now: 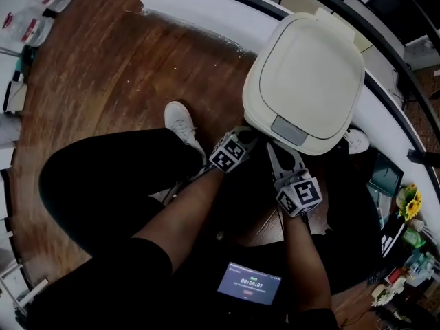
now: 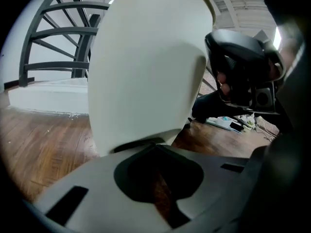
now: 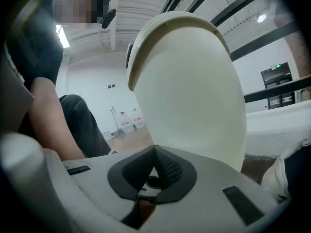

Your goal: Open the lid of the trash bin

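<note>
A cream trash bin [image 1: 306,67] stands on the wooden floor with its lid [image 1: 313,57] down; a grey latch tab [image 1: 289,130] sits at the lid's near edge. My left gripper [image 1: 249,139] is shut and empty, low against the bin's near left side. Just below the latch tab, my right gripper [image 1: 278,154] is also shut and empty. In the left gripper view the bin's wall [image 2: 146,67] fills the middle, right in front of my left gripper [image 2: 155,146]. The right gripper view shows the bin [image 3: 189,91] and the lid rim [image 3: 132,62] just beyond my right gripper [image 3: 154,148].
A white curved ledge [image 1: 206,12] with a black railing [image 1: 385,40] runs behind the bin. The person's white shoes [image 1: 180,122] and dark-trousered legs [image 1: 110,184] are close on the left. A lit screen [image 1: 249,284] hangs below. Small clutter [image 1: 405,212] lies at the right.
</note>
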A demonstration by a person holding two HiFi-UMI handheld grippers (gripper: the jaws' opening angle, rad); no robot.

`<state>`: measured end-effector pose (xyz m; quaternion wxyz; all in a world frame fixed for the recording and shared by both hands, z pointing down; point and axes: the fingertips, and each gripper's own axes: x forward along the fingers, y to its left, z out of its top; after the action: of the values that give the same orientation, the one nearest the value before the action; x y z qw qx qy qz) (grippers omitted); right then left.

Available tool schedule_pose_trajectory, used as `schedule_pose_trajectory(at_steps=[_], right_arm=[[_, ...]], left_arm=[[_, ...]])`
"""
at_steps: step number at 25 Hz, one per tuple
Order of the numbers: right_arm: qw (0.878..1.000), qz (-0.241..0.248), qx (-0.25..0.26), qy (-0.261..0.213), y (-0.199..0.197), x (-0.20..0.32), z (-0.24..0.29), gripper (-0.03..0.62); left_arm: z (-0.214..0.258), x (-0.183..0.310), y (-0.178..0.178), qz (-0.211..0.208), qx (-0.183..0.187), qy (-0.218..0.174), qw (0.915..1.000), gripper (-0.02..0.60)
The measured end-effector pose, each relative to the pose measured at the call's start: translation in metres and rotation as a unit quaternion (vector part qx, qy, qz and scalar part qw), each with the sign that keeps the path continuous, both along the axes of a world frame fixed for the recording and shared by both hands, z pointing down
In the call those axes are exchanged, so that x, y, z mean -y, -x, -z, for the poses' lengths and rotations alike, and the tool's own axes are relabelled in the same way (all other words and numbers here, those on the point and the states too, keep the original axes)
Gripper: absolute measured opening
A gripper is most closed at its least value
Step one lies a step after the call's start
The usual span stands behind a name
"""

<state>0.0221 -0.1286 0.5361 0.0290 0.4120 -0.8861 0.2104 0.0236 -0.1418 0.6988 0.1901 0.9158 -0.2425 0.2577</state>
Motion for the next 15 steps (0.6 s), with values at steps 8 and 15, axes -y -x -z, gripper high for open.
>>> schedule_pose_trajectory(at_steps=[8, 15], right_arm=[[1.0, -0.011, 0.007, 0.014, -0.007, -0.003, -0.016, 0.02], [1.0, -0.007, 0.002, 0.009, -0.001, -0.003, -0.012, 0.02]], left_arm=[[-0.019, 0.021, -0.014, 0.028, -0.028, 0.022, 0.999, 0.038], [-0.03, 0.029, -0.01, 0.039, -0.003, 0.036, 0.9986, 0.037]])
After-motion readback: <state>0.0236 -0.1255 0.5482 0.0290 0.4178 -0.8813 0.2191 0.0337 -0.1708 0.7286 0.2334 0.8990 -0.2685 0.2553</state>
